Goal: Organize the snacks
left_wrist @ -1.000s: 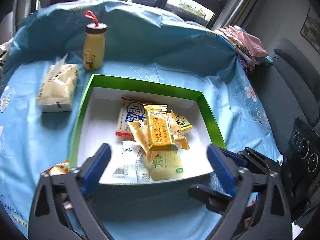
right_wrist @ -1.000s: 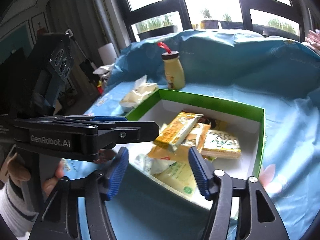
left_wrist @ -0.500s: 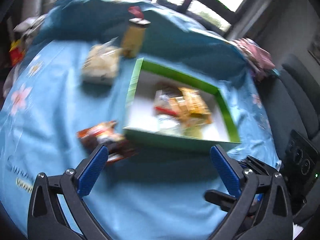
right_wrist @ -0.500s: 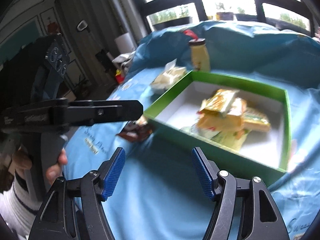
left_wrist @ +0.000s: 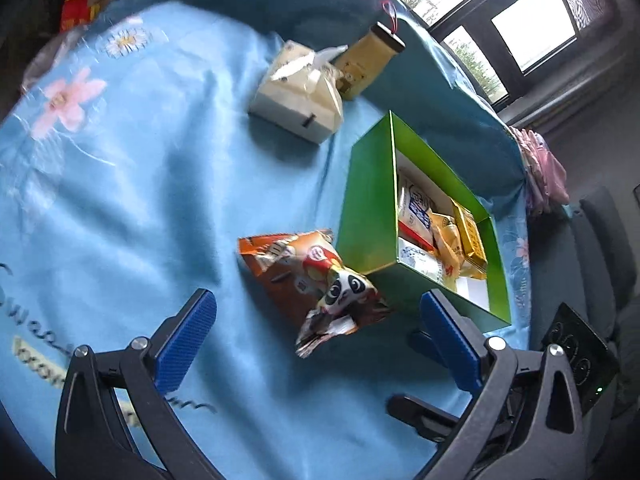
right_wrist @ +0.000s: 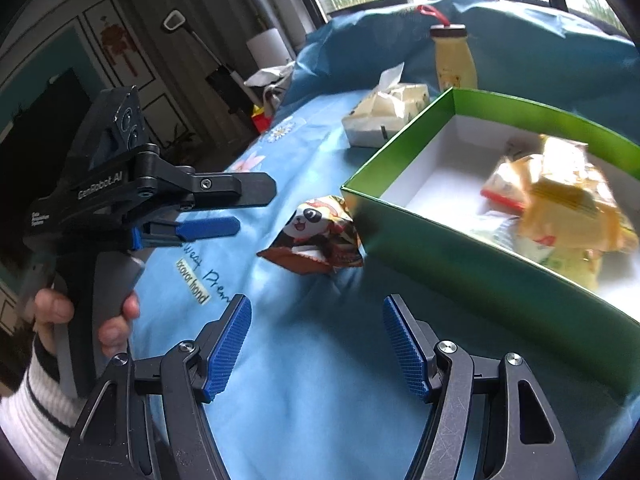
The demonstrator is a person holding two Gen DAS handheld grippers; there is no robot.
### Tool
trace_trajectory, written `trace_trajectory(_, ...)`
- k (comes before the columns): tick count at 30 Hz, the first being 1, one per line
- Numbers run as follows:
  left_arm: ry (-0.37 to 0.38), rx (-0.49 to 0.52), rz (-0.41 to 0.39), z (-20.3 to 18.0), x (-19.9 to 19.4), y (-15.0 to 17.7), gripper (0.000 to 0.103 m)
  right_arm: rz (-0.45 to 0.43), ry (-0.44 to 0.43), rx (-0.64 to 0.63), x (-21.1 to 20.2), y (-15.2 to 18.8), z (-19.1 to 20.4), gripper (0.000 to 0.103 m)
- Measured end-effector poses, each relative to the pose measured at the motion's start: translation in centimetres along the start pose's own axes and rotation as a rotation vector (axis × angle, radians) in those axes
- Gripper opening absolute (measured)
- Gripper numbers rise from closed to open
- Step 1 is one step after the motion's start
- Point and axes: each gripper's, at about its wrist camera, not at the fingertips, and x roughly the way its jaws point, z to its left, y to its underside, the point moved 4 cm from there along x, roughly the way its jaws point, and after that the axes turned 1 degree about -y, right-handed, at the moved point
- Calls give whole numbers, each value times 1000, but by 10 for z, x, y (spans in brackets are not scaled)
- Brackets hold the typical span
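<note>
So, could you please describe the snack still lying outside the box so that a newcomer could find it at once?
Find the green box on the blue cloth. Against the outside of its near corner lies a crumpled brown-and-orange packet. It alone shows a cartoon panda face, and unlike the yellow packs it lies outside the box.

Daylight from blown-out windows [left_wrist: 532,36]; fisheye-bent edges, slight motion blur, soft shadows.

Both tongs are pulling back from over the green box [left_wrist: 368,216] and dropping toward the panda snack bag [left_wrist: 320,276], now coming into view beside it; the left tongs [left_wrist: 316,344] are rolling.
</note>
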Motion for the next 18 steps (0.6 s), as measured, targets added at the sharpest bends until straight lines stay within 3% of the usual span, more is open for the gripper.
trace_trajectory(5,27,-6,31,-1,12,0,99,0,15,13,19,-9,-5,69)
trace_trajectory(8,28,-6,46,1,15,3,83,-1,-1,21,29,-15,-5,69)
trace_trajectory(10,30,-9,61,3,19,5,65,-6,-25,20,35,-18,-3,69)
trace_trajectory(13,36,-13,78,5,22,6,57,9,-45,3,45,-22,3,68)
trace_trajectory(16,54,-14,73,5,20,6,42,28,-47,-35,51,-24,10,53)
trace_trajectory(18,57,-10,67,5,18,6,42,41,-34,-47,53,-25,10,42)
